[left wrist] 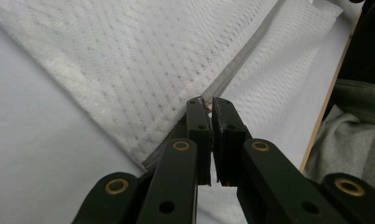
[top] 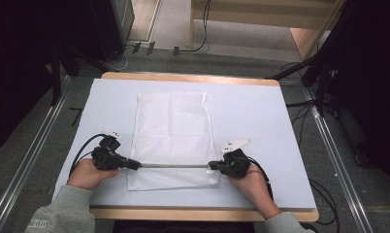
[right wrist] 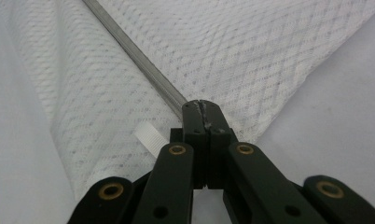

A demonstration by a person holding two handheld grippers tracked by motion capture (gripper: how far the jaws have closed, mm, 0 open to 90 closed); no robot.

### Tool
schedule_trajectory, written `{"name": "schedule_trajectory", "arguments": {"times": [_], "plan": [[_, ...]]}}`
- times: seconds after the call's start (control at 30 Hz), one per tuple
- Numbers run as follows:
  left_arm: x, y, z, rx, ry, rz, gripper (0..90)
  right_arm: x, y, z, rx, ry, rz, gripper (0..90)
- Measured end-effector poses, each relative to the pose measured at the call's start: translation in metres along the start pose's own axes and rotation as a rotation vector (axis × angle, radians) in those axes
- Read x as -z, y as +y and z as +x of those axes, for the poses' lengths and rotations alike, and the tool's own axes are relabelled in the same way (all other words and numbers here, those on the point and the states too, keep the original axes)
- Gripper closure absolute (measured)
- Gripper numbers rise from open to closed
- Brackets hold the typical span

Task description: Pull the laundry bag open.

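White mesh laundry bag (top: 172, 130), soft, light, limp; zipper (top: 173, 166) stretched between both jaws
Left gripper (top: 134, 164) clenched on zipper pull, right gripper (top: 213, 165) clenched on zipper end; best held there

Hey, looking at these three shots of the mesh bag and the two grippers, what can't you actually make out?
- High view: the zipper pull is too small to find; the left gripper and right gripper cover its ends.
- Left gripper view: what sits between the fingertips is hidden by the jaws.
- Right gripper view: the white tab runs under the jaws.
- All views: whether the mesh bag holds anything.
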State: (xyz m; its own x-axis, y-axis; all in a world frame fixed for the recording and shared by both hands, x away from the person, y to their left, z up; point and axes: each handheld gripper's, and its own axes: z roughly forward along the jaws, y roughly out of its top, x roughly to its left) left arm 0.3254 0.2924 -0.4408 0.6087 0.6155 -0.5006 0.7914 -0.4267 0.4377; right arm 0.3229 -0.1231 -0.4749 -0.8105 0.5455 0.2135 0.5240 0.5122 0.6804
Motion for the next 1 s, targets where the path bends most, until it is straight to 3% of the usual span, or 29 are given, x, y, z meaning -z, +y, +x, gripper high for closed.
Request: {"name": "schedule_trajectory", "arguments": {"times": [0.2,0.3,0.37,0.47,0.57,0.77,0.8,0.83,0.9,1.0], "plan": [[0.003,-0.002,0.002,0.013,-0.007,0.006,88.1,0.000,0.000,0.000,-0.007,0.004,0.003,90.0],[0.005,-0.003,0.002,0.013,0.016,0.007,88.1,0.000,0.001,0.000,-0.003,0.003,0.004,90.0],[0.007,-0.003,0.002,0.032,0.010,0.003,88.2,-0.001,0.001,0.000,-0.007,0.003,0.004,90.0],[0.008,-0.004,0.002,0.025,0.019,0.001,88.2,0.000,0.001,0.001,-0.005,-0.002,0.008,90.0],[0.011,-0.005,0.005,0.055,0.025,-0.013,88.2,-0.001,0.001,0.000,-0.005,-0.001,0.008,90.0],[0.012,-0.004,0.004,0.061,0.032,-0.011,88.3,-0.001,0.002,0.001,-0.005,-0.006,0.010,90.0],[0.013,-0.005,0.003,0.062,0.063,-0.012,88.3,-0.001,0.002,0.001,-0.005,-0.008,0.010,90.0],[0.016,-0.006,0.006,0.066,0.064,0.002,88.3,-0.001,0.002,0.001,0.002,-0.009,0.009,90.0],[0.022,-0.010,0.014,0.103,0.070,-0.015,88.3,-0.001,0.001,0.001,-0.002,-0.010,0.009,90.0],[0.027,-0.017,0.021,0.126,0.056,-0.024,88.3,-0.001,0.001,0.001,-0.002,-0.008,0.008,90.0]]}}
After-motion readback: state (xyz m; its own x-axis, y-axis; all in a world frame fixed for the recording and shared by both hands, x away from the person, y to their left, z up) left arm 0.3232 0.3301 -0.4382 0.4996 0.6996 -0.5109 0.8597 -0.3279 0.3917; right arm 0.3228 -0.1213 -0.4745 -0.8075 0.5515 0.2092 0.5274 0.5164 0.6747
